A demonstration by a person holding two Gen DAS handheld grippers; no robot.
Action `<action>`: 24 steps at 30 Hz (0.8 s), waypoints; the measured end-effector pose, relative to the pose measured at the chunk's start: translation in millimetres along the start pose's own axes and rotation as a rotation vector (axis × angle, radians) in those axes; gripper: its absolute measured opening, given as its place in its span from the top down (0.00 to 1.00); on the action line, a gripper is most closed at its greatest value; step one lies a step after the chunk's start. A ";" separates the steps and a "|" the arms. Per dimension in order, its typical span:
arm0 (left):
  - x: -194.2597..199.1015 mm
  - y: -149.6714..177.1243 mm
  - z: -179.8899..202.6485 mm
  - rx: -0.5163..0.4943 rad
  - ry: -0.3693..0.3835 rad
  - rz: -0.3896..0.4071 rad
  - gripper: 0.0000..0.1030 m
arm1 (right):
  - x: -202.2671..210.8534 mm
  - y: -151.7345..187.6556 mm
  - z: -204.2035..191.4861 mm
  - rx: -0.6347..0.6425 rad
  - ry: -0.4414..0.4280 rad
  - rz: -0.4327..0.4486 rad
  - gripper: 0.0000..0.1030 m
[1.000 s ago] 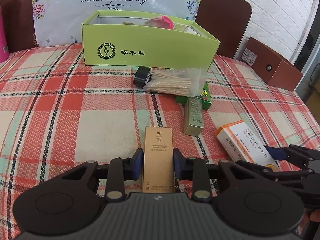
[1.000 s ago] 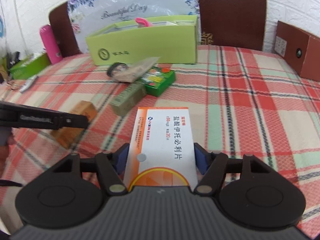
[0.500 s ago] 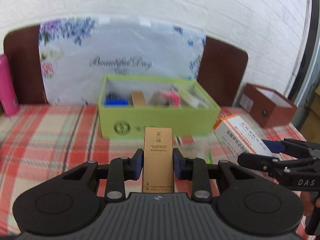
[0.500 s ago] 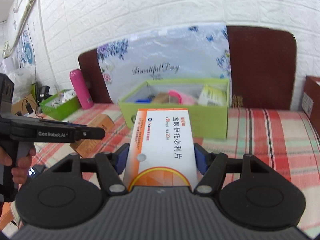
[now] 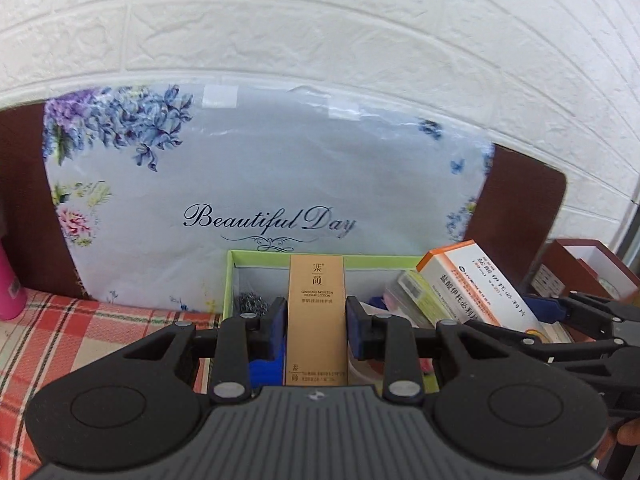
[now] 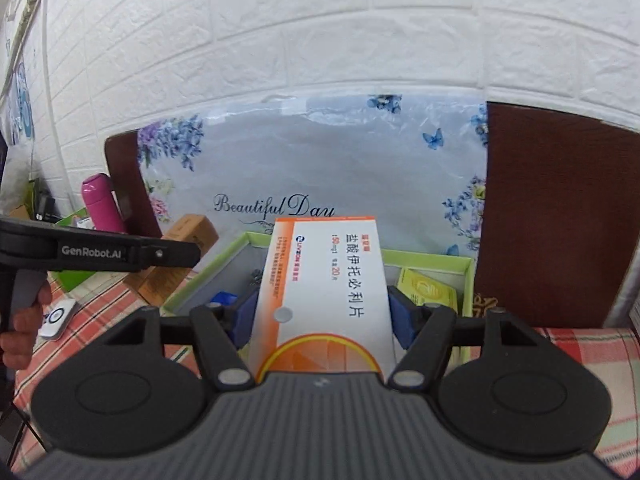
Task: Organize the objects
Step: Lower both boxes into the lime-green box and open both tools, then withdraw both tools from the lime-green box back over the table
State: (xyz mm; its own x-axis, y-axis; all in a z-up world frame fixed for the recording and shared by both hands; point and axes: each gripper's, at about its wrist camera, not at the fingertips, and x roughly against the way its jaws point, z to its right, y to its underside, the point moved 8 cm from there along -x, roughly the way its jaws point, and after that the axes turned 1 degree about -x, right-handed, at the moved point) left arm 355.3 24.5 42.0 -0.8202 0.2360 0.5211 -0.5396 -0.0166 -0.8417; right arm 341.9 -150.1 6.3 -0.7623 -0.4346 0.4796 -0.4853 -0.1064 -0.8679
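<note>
In the left wrist view my left gripper (image 5: 317, 317) is shut on a slim gold lotion box (image 5: 317, 300), held upright over the near side of the open green box (image 5: 280, 254). My right gripper (image 6: 323, 312) is shut on a white and orange medicine box (image 6: 320, 272), held above the same green box (image 6: 424, 256). From the left wrist view the medicine box (image 5: 476, 280) hangs at the right, over the green box's right half. From the right wrist view the lotion box (image 6: 190, 234) shows behind the left gripper's arm (image 6: 120, 252).
Inside the green box lie a yellow pack (image 6: 424, 288), a blue item (image 5: 264, 368) and a grey wad (image 5: 250, 302). A floral "Beautiful Day" bag (image 5: 260, 184) stands behind it against a brown backboard (image 6: 560, 220). A pink bottle (image 6: 102, 204) and a brown box (image 5: 580, 268) flank it.
Both grippers have risen off the plaid cloth and gone forward with their boxes, from the loose items to above the green box. Neither grip has altered.
</note>
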 end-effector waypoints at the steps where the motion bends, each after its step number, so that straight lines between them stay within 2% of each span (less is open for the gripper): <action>1: -9.3 -1.5 -2.5 0.004 -0.006 -0.007 0.69 | -10.2 -1.9 1.6 0.007 0.005 -0.004 0.36; 4: -36.6 -3.0 -9.1 0.015 0.001 -0.017 0.68 | -40.3 -4.8 6.5 0.040 0.036 0.002 0.35; 5: -45.2 -1.1 -11.6 0.022 0.011 -0.018 0.66 | -52.8 -2.5 8.5 0.057 0.044 -0.001 0.30; 6: -51.3 2.1 -15.4 0.030 0.002 -0.023 0.48 | -64.9 2.5 10.5 0.072 0.050 -0.028 0.09; 7: -53.6 6.6 -19.8 0.037 -0.026 -0.027 0.37 | -76.4 10.5 13.9 0.082 0.070 -0.077 0.03; 8: -51.6 12.3 -23.8 0.038 -0.056 -0.020 0.36 | -80.6 18.3 17.3 0.083 0.101 -0.104 0.02; 9: -47.3 17.8 -25.2 0.029 -0.055 -0.013 0.36 | -79.1 24.3 18.1 0.091 0.104 -0.099 0.02; 11: -36.2 27.2 -26.6 0.026 -0.026 0.001 0.35 | -66.8 31.7 18.1 0.092 0.092 -0.041 0.02; 13: -25.7 33.3 -29.7 0.043 -0.040 0.007 0.31 | -52.9 35.8 18.0 0.079 0.093 0.006 0.00; 19: -4.9 40.1 -21.7 0.060 -0.064 -0.033 0.31 | -25.6 46.5 13.3 0.040 0.082 -0.007 0.00; 24: 27.6 44.1 -2.5 0.060 -0.060 -0.030 0.28 | 22.0 47.2 4.3 0.001 0.069 0.030 0.00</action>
State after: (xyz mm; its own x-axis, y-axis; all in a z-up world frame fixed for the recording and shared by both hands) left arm 309.4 32.7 18.9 -0.8124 0.1787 0.5550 -0.5731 -0.0692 -0.8166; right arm 304.0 -168.6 -24.7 -0.8040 -0.3752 0.4613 -0.4614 -0.0958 -0.8820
